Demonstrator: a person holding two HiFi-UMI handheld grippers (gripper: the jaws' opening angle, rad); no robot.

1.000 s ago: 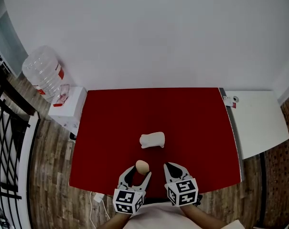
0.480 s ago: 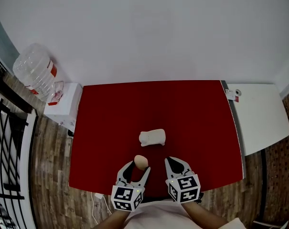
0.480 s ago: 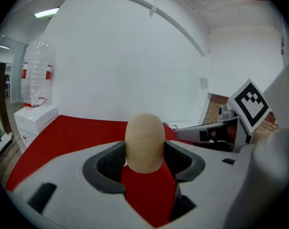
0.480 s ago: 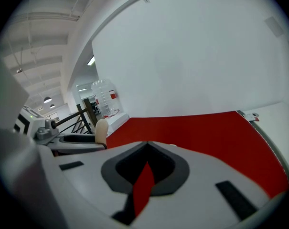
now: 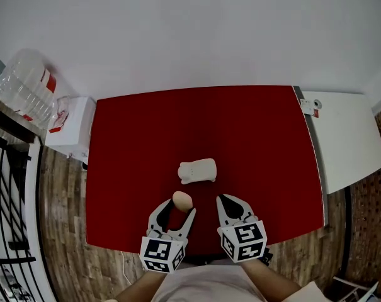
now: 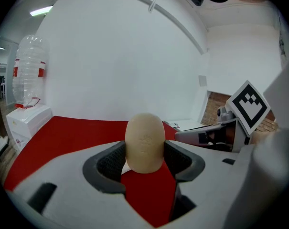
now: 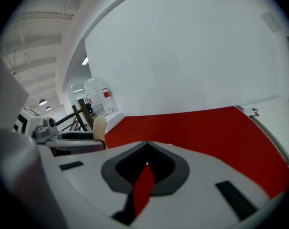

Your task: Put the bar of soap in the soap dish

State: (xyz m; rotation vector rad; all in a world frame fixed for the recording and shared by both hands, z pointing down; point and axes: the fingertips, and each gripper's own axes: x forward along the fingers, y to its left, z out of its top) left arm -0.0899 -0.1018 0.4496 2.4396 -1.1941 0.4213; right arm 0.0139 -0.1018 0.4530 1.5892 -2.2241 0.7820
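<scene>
A beige oval bar of soap [image 5: 182, 200] stands upright between the jaws of my left gripper [image 5: 177, 208], which is shut on it just above the red table's [image 5: 253, 137] near edge. In the left gripper view the soap [image 6: 144, 143] fills the gap of the left gripper [image 6: 144, 152]. The white soap dish [image 5: 198, 170] lies on the cloth a short way beyond the soap, with nothing in it. My right gripper [image 5: 230, 202] hovers beside the left one, shut with nothing held. In the right gripper view the right gripper [image 7: 146, 151] shows only a thin slit, and the soap [image 7: 99, 127] appears at the left.
A white side table [image 5: 344, 137] adjoins the red table on the right. A clear water bottle [image 5: 23, 90] rests on a white box [image 5: 67, 131] at the left, next to a black railing [image 5: 4, 187]. A white wall lies behind the table.
The head view has shifted, so the table sits higher in the picture. My left gripper keeps its hold on the soap and stands slightly nearer the dish. The right gripper stays shut.
</scene>
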